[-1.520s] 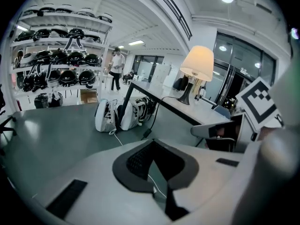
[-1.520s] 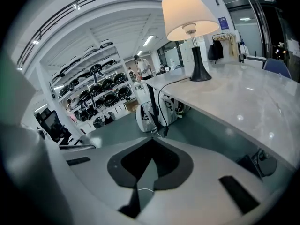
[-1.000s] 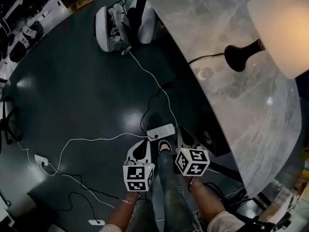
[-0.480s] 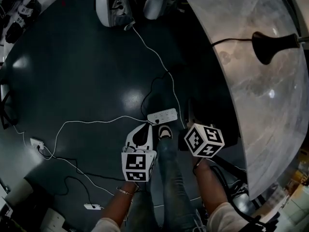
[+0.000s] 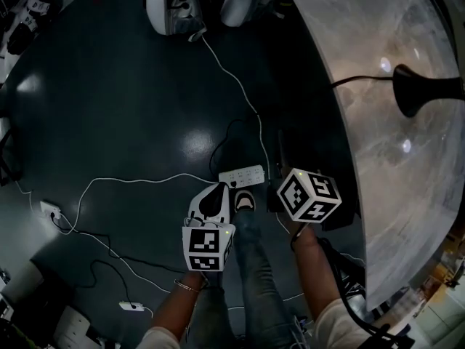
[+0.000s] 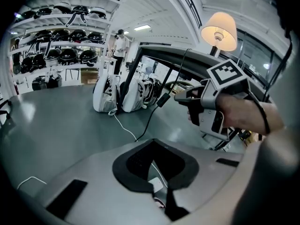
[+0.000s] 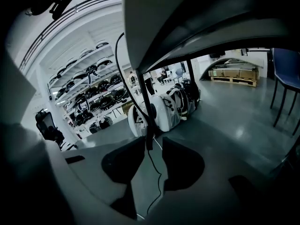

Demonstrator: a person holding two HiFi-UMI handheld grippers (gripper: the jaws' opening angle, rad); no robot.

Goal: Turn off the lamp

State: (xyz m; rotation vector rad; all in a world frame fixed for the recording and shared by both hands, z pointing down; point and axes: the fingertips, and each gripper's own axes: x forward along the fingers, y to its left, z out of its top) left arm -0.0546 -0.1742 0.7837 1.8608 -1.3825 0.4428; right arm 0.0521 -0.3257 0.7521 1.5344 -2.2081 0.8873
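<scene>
Noted right gripper (image 7: 152, 146) shifted toward the table (image 5: 378, 144) edge, jaws just opened with the lamp cord (image 7: 159, 177) hanging between them unpressed; found left gripper (image 6: 152, 146) closed on nothing; judged lamp (image 6: 219, 29), standing on the table, lit and not yet switched off

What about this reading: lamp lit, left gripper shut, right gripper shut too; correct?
No: the right gripper is open, per the right gripper view; its jaws have just been opening, a cord showing between them. The lamp is lit and the left gripper shut.
</scene>
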